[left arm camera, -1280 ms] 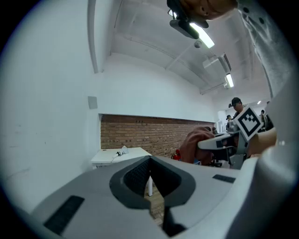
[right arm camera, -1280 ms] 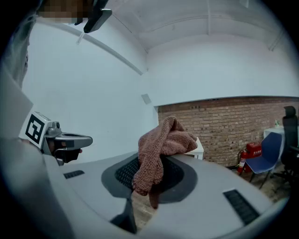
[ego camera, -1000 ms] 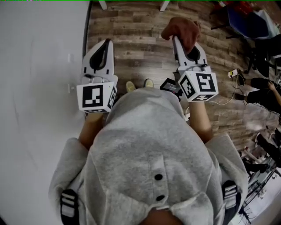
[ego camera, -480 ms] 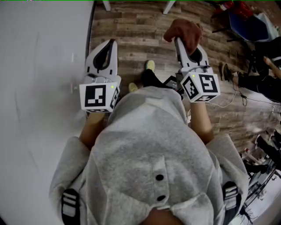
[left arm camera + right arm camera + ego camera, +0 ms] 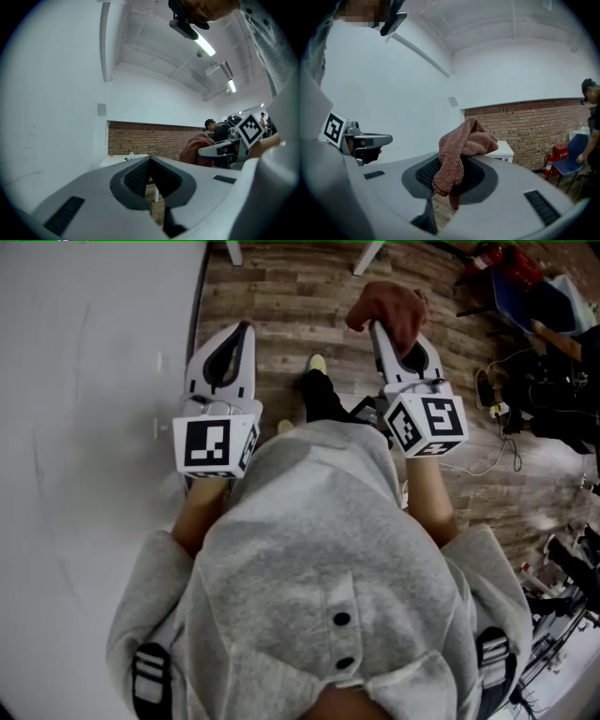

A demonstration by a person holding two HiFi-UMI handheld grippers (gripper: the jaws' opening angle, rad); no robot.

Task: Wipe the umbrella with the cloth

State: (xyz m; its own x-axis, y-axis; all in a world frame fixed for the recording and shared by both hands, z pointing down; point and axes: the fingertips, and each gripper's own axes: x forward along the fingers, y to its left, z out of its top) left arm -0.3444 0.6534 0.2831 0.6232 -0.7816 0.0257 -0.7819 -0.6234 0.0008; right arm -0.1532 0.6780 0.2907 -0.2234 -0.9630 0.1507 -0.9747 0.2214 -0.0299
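My right gripper point(image 5: 375, 327) points level over the wooden floor, shut on a reddish-brown knitted cloth point(image 5: 388, 306). In the right gripper view the cloth point(image 5: 463, 146) bunches over the closed jaws of that gripper point(image 5: 451, 174) and hangs down between them. My left gripper point(image 5: 242, 330) is held beside it, close to the white wall, with its jaws together and nothing in them. The left gripper view shows the left gripper point(image 5: 151, 163) shut and empty, with the cloth point(image 5: 193, 146) off to the right. No umbrella shows in any view.
A white wall point(image 5: 84, 427) runs along the left. A white table point(image 5: 504, 150) stands ahead against a brick wall point(image 5: 534, 126). A red fire extinguisher point(image 5: 549, 164), a blue chair point(image 5: 571, 158) and a person point(image 5: 591, 108) are at right. Cables and gear point(image 5: 548, 395) lie on the floor.
The floor has slid under the grippers and the wearer's foot has stepped forward. Both grippers keep their pose, and the cloth stays in the right one.
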